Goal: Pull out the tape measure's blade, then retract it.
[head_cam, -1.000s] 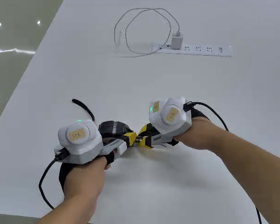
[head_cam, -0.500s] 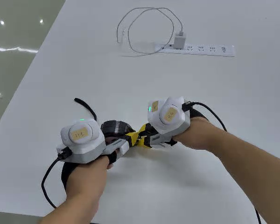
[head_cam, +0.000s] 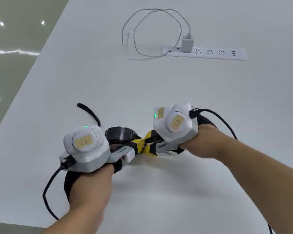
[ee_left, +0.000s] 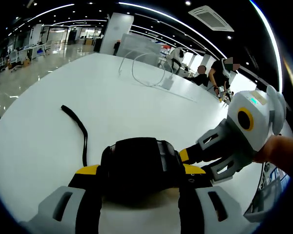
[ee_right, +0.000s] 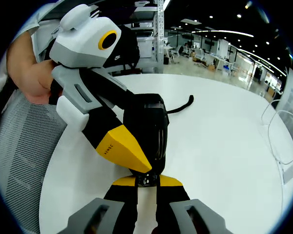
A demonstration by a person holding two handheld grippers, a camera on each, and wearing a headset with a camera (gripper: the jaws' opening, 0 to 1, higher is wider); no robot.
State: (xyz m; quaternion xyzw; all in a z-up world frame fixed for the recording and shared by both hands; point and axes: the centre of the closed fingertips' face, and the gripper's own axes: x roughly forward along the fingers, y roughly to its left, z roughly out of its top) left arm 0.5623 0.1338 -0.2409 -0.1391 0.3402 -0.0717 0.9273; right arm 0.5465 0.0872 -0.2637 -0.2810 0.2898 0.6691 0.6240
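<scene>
Head view's got the left gripper (head_cam: 129, 147) and right gripper (head_cam: 147, 145) nose to nose at the tape measure (head_cam: 120, 134), left gripper view shows the case clamped between its jaws, and right gripper view shows its jaws pinched on the blade tip (ee_right: 147, 181) just ahead, so I'd bet a slipping pinch lets the blade snap back.

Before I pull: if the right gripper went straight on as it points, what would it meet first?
Likely the tape measure, its black case right at the right gripper's tips, held in the left gripper.
</scene>
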